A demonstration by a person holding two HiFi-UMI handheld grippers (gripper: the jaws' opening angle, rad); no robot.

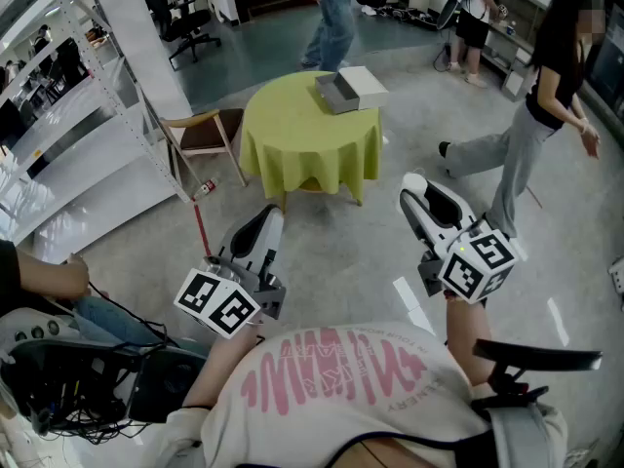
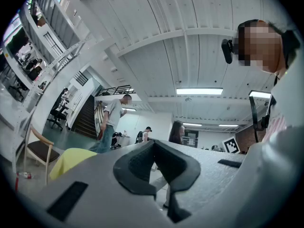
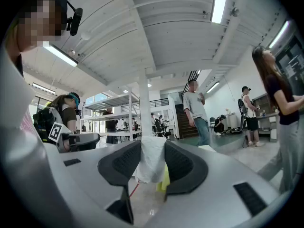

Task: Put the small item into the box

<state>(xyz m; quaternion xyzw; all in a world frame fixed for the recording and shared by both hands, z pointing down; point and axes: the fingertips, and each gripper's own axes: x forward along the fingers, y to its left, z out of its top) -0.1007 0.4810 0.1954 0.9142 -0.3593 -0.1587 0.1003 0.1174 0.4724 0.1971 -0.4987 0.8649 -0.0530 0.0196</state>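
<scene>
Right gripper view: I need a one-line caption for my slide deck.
Right gripper, jaws closed on a crumpled white item, with a person standing in the hall beyond.

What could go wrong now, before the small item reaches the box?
The white item, pinched in the right hand-held gripper, may slip out on the way. The box sits near the far edge of the table, so a push could shove it off. A person walking at the right may cross the path.
</scene>
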